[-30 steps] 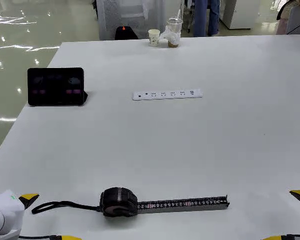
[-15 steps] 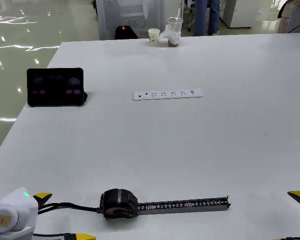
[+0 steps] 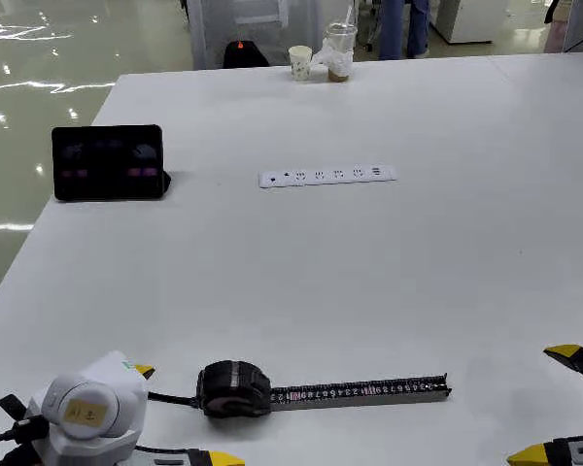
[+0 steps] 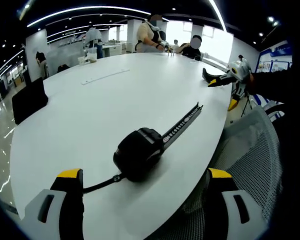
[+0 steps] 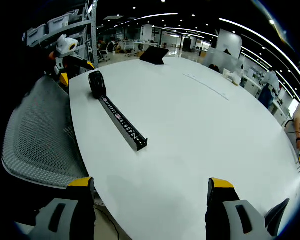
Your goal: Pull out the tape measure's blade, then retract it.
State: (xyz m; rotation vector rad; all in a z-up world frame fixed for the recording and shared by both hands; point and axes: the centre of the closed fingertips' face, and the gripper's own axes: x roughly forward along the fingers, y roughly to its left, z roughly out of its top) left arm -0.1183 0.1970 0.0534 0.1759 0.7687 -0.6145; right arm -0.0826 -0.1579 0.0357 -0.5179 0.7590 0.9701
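At lower centre of the head view, on the smooth white table [image 3: 389, 272]: tape measure [image 3: 233, 388], with a rounded black case of ribbed, rubbery look, lying on its side. Blade [image 3: 360, 390] extended to the right, flat on the surface; a narrow dark strip with fine white and red markings and a small hooked end. Thin black wrist strap [image 3: 170, 397] trailing left from the case.

At lower left: left gripper [image 3: 180, 416], with a bulbous white plastic body and yellow-tipped jaws spread wide, pinching nothing. In the left gripper view, case just ahead, between the two yellow tips, strap running back toward the left-hand one.

At lower right edge: right gripper [image 3: 549, 403], with yellow tips on grey fingers, jaws spread wide and empty, well apart from the blade's hooked end.

At upper centre: power strip [image 3: 327, 176], a long flat white bar with a row of sockets.

At left edge: tablet [image 3: 108, 163], a glossy black rectangle, propped upright.

At far top edge: small paper cup [image 3: 300, 66] beside a clear plastic cup [image 3: 338, 53].

At left of the right gripper view: grey mesh chair seat [image 5: 35, 135], of fine woven texture.
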